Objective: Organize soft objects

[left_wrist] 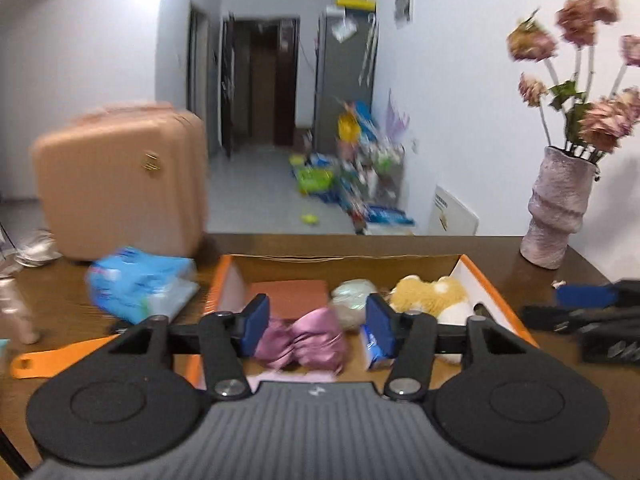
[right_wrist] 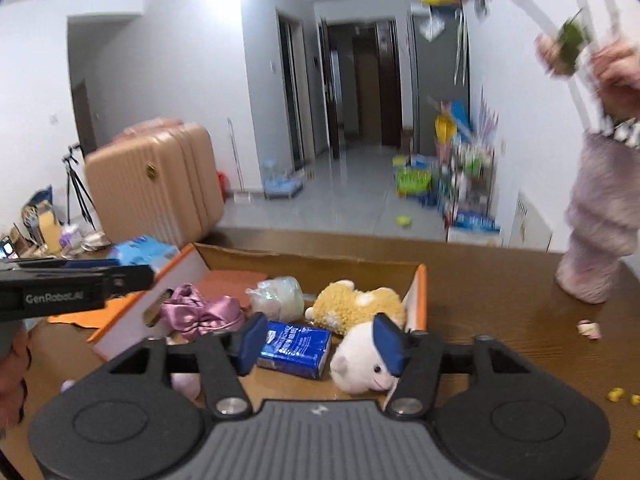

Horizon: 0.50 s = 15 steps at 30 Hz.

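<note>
- Right now your left gripper [left_wrist: 318, 322] hangs over the near end of the orange-edged cardboard box [left_wrist: 496, 300], jaws spread wide and holding nothing.
- Between its blue pads sits the pink satin scrunchie [left_wrist: 304, 340], lying on the box floor nearer the left pad; whether the pad touches it, you cannot tell.
- Just beyond lie a pale green bundle [left_wrist: 352, 296] and a yellow plush toy [left_wrist: 428, 294].
- Your right gripper [right_wrist: 318, 344] is likewise spread open and empty.
- Between its pads lies the blue tissue pack [right_wrist: 294, 348]; the white plush toy [right_wrist: 360, 364] sits against the right pad.
- On the wooden table [right_wrist: 500, 292], a pink vase [right_wrist: 600, 216] stands well to the right of the box.
</note>
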Available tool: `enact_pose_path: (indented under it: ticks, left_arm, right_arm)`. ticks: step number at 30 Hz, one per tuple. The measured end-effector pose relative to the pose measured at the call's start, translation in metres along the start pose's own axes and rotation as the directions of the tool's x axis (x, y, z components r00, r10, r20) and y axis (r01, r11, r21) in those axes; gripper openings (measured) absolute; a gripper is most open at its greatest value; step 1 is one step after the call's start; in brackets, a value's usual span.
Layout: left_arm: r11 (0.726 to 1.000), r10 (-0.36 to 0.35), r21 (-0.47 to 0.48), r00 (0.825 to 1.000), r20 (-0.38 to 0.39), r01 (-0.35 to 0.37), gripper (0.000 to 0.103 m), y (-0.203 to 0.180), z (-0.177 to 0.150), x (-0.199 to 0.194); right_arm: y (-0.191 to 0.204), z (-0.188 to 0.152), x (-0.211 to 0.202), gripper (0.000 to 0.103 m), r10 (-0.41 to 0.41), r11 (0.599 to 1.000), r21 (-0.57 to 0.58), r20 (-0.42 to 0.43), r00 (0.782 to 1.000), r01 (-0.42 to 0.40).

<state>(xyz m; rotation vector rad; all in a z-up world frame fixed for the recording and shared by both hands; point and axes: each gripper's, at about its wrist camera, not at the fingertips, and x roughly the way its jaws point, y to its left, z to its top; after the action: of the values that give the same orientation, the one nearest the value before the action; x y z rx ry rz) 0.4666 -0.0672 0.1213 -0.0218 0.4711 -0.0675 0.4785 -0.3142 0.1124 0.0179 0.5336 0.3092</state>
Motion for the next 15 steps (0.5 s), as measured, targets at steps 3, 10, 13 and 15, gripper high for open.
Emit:
enact_pose_path:
  ticks: [3,10,13,15]
  left_arm:
    - [0.999,0.043,0.002,0.995,0.087,-0.043,0.078,0.009,-0.044,-0.054]
    - [0.991,0.128,-0.044,0.985,0.117,-0.124,0.095,0.022,-0.151,-0.144]
    - [0.984,0.152,-0.100,0.986,0.070,-0.145,0.095,0.030,-0.176,-0.166]
    - [0.980,0.172,-0.111,0.982,0.081,-0.163,0.096,0.033,-0.189,-0.180]
  right_arm:
    - [0.002,-0.030,-0.047,0.071,0.001,1.000,0.005,0.050,0.999,-0.002]
    - [0.020,-0.138,-0.124,0.085,0.075,0.997,-0.016,0.155,0.985,-0.073]
    - [0.024,-0.181,-0.138,0.085,0.088,0.996,-0.010,0.142,0.986,-0.087]
    - [0.022,-0.200,-0.144,0.085,0.085,0.995,0.034,0.125,0.989,-0.090]
